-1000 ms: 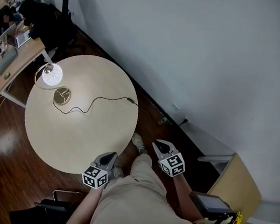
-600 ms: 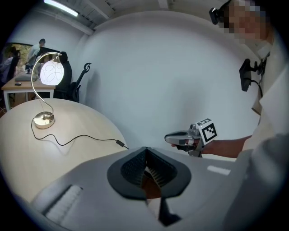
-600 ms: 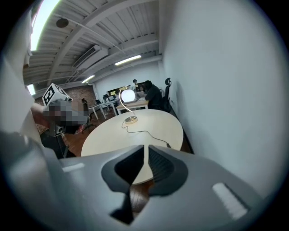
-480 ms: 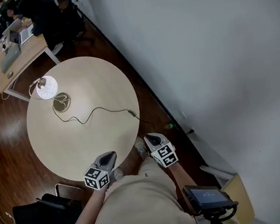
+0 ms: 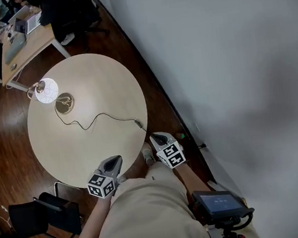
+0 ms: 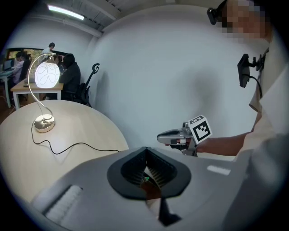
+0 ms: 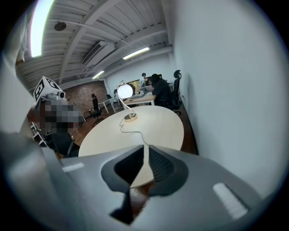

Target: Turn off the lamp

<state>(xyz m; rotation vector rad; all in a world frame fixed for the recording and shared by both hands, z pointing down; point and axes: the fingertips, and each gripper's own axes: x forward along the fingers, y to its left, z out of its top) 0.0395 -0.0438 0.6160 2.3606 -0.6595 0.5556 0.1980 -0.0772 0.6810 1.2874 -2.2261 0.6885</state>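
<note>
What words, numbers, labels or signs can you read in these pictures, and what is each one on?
No words or numbers can be read.
On the left tongs, the marker cube: a black-and-white square code, no letters.
On the right tongs, the marker cube: the same.
The small screen by the person's leg: too small to read.
The lamp shade: a line pattern only.
</note>
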